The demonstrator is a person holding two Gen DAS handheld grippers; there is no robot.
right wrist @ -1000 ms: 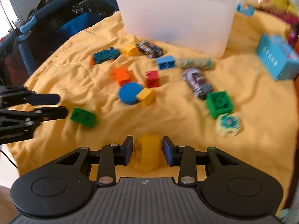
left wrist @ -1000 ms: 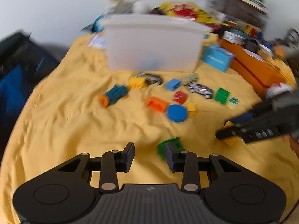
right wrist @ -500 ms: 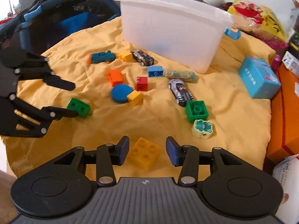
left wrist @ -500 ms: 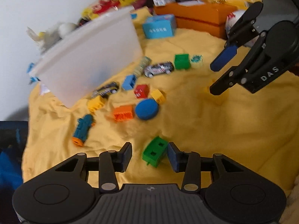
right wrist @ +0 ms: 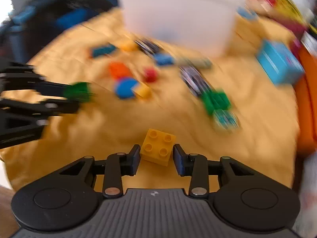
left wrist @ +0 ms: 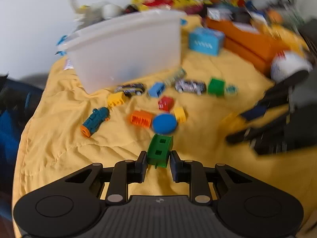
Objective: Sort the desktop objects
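My left gripper is shut on a green brick, held between its pads. My right gripper is shut on a yellow four-stud brick. A white translucent bin stands at the back of the yellow cloth; it also shows in the right wrist view. Loose toys lie in front of it: a blue disc, an orange brick, a red brick, a teal cylinder toy, toy cars. Both views are blurred by motion.
A light blue box and orange boxes stand at the right. Cluttered packages lie behind the bin. A dark blue bag sits off the cloth's left side. A green square brick lies near the right gripper.
Both grippers closed: the left on the green brick, the right on the yellow brick. Both are now moving, as the blur shows.
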